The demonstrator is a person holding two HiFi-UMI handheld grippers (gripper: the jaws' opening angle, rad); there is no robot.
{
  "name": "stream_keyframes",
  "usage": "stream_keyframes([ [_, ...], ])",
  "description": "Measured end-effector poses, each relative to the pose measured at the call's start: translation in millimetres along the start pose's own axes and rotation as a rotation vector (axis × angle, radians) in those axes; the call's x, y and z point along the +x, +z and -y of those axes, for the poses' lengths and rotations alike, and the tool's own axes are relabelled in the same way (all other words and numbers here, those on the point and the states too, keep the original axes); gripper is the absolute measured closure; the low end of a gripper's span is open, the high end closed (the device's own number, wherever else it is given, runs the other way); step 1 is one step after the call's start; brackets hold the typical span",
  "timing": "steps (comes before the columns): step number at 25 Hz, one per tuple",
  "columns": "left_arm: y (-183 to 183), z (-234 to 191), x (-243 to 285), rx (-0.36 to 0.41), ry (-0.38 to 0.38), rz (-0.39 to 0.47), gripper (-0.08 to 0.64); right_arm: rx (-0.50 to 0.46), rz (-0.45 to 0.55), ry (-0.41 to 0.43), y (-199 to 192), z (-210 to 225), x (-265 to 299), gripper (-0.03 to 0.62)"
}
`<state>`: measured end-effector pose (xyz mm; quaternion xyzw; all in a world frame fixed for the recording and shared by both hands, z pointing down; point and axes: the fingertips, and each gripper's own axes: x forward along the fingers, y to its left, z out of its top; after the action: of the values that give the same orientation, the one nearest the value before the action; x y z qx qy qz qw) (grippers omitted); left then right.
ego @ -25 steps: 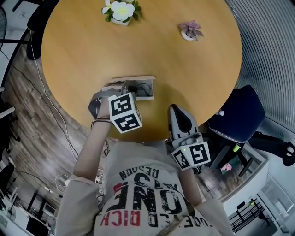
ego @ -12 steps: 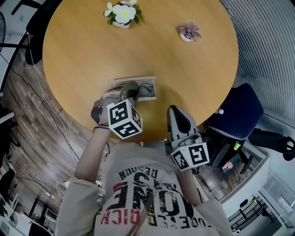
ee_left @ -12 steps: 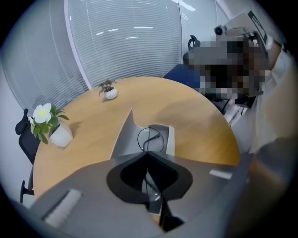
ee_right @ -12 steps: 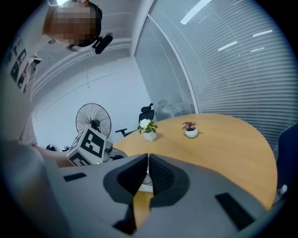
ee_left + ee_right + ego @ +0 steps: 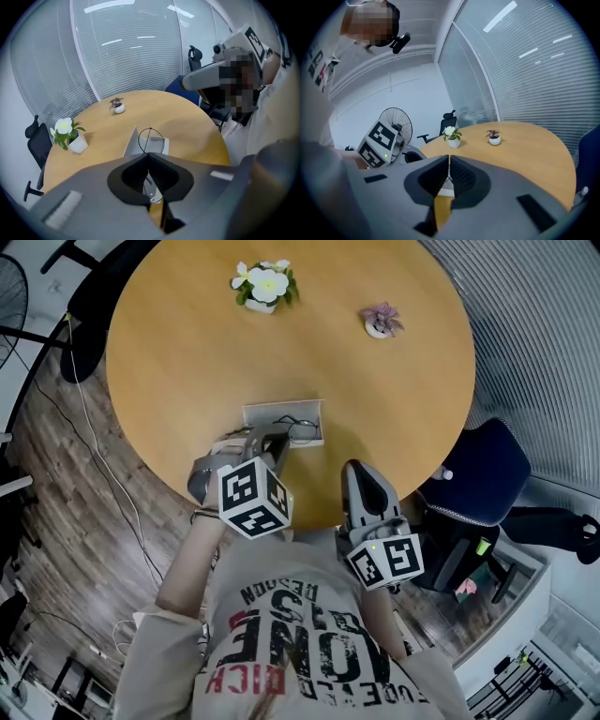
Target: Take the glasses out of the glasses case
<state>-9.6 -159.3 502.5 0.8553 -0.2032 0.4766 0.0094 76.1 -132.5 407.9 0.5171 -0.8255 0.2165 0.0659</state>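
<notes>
Head view: the person stands at the near edge of a round wooden table (image 5: 375,399), with both forearms reaching forward from the torso. The left hand (image 5: 212,471) wraps the handle of the left gripper (image 5: 278,439). Its marker cube faces up and its nose tilts steeply down over an open white case (image 5: 281,406) that lies flat on the table near the edge. The left forearm (image 5: 187,559) runs up the frame from the lower left, with a dark band at the wrist.

In the left gripper view, the left gripper (image 5: 149,153) has its jaws pressed together on the thin wire-rimmed glasses (image 5: 151,139). One round rim sticks out past the jaw tips above the case (image 5: 132,145), and the other lens shows behind the pads. From the head view, the glasses (image 5: 300,431) sit over the right part of the case. Whether they are fully clear of it cannot be told.

The right gripper (image 5: 354,465) hangs just off the table edge, to the right of the case and apart from it. It points toward the table at a shallow downward angle. In its own view, the right gripper (image 5: 449,157) has its jaws closed together with nothing between them.

A pot of white flowers (image 5: 266,285) and a small pink plant (image 5: 380,322) stand at the far side of the table.
</notes>
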Motion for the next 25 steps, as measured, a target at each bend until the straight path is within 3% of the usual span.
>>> stream_keyframes([
  [15,38,14,-77,-0.135,0.188,0.151,0.545,-0.058,0.088,0.099,39,-16,-40,0.571],
  [25,70,20,-135,-0.226,0.432,0.283,0.544,-0.077,0.162,0.161,65,-16,-80,0.571],
])
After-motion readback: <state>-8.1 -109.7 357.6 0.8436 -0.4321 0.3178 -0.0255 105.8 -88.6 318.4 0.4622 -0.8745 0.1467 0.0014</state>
